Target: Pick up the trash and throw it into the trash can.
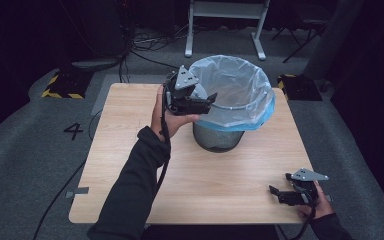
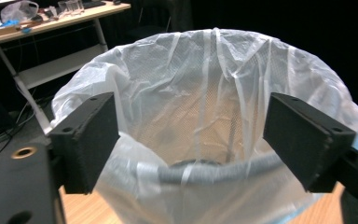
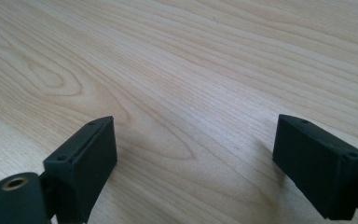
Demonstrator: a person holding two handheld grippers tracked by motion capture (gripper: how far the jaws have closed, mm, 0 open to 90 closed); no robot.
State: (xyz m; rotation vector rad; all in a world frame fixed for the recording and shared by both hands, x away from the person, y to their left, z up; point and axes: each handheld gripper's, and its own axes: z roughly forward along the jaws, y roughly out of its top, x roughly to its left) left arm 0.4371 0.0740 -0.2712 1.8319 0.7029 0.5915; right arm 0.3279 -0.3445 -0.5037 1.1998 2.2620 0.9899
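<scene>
A wire-mesh waste bin (image 1: 219,137) lined with a translucent plastic bag (image 1: 235,90) stands on the far middle of the wooden table (image 1: 125,140). My left gripper (image 1: 207,102) is held at the bin's left rim, pointing across it. In the left gripper view its jaws stand wide, open (image 2: 191,144), with the bag's (image 2: 205,93) folded-over edge and the grey rim (image 2: 214,170) between them, pads apart from the plastic. My right gripper (image 1: 276,194) hovers low over the table's front right corner, open (image 3: 191,158), nothing between its pads above bare wood (image 3: 177,70).
Beyond the table stand a white-framed stand (image 1: 225,20), floor cables (image 1: 145,47) and two yellow-and-black striped plates (image 1: 60,85) (image 1: 300,86). A "4" (image 1: 73,131) is marked on the carpet at left. A cluttered desk (image 2: 51,23) lies behind the bin.
</scene>
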